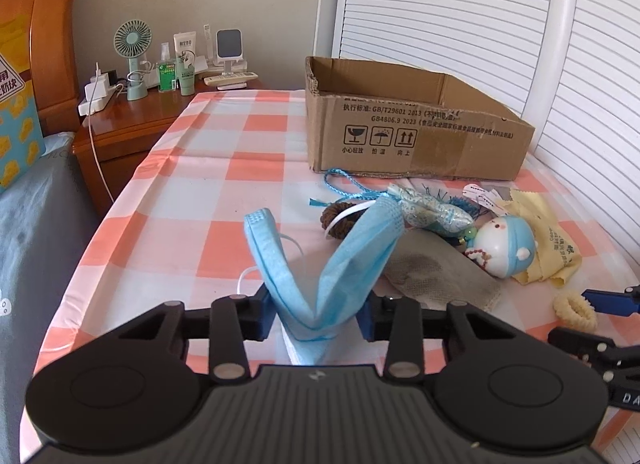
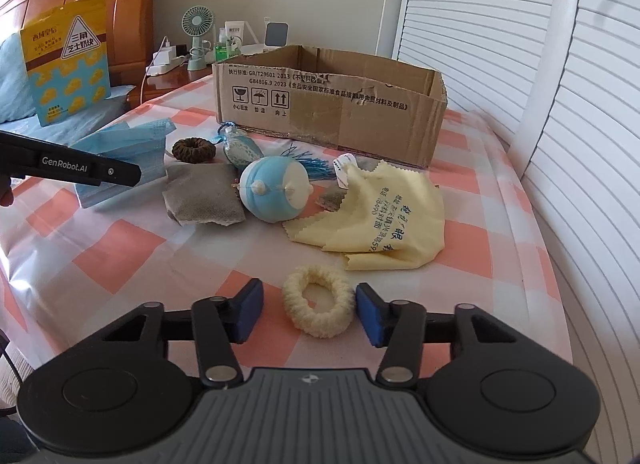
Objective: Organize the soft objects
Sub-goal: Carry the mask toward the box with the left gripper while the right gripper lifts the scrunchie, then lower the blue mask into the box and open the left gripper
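My left gripper (image 1: 316, 318) is shut on a blue face mask (image 1: 352, 248), which is folded into a V and stands up between the pads. In the right wrist view the mask (image 2: 132, 140) shows at the left, behind that gripper's black finger (image 2: 80, 168). My right gripper (image 2: 309, 304) is open around a cream scrunchie (image 2: 318, 300) lying on the checked cloth (image 2: 120, 256). Its right pad is at the scrunchie's edge and its left pad stands clear of it. An open cardboard box (image 2: 332, 104) sits at the back.
Between grippers and box lie a grey cloth (image 2: 200, 196), a blue and white round doll (image 2: 276, 192), a yellow lens cloth (image 2: 384, 220), a brown scrunchie (image 2: 194, 150) and a tasselled sachet (image 2: 240, 148). A nightstand with a fan (image 1: 132, 60) stands back left. White slatted doors (image 2: 580, 124) run along the right.
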Motion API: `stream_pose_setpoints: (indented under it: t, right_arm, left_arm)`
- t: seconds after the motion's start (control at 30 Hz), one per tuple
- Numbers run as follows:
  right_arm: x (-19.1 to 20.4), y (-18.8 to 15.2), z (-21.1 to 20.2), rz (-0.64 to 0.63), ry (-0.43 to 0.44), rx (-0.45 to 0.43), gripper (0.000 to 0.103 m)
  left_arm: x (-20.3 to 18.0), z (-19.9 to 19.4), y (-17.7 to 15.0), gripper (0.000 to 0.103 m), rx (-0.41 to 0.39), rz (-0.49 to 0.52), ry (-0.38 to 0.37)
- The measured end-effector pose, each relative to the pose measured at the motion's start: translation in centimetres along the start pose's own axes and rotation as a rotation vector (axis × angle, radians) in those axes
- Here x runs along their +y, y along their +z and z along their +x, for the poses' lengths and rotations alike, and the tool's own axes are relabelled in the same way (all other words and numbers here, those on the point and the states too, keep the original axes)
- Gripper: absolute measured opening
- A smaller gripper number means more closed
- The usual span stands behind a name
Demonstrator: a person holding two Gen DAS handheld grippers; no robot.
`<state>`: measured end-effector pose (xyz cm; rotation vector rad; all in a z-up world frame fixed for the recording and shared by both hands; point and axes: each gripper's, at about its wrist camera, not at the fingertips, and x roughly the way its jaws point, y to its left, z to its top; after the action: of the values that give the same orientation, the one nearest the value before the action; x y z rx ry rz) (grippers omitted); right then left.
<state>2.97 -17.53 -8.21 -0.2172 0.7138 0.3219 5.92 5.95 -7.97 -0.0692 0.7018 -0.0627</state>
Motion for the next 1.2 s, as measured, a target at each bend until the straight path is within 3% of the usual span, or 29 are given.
stream_pose_setpoints:
  t: [0.17,0.4,0.73,0.9,1.2]
  right_arm:
    - [-0.4,0.1,0.0,0.0,-0.044,0.01,0.035]
    - [-0.9,1.1,-1.7,-0.014,-0.042,-0.008,0.034]
    - [-1.5,3.7,-3.6,-0.049,-0.024,-0.051,0.034]
    - [-1.6,4.9,-3.6,-0.062,-0.013,-0.058,0.034]
    - [-3.8,8.0,-2.9,-0.033,-0.014,-0.09,0.034]
  left_arm:
    - [0.1,-0.3,0.3,0.029,-0.001,0.03,-0.011]
    - [0.8,-2.3,1.7,0.025,0.008,0.105,-0.052]
    - [1.2,-4.7,6.5,0.025,0.006,0.239,-0.125]
    - [0.1,-3.5,9.3,0.025,0.022,0.276,-0.175]
    - [-2.9,1.7,16.6,0.025,-0.032,0.331,-0.196]
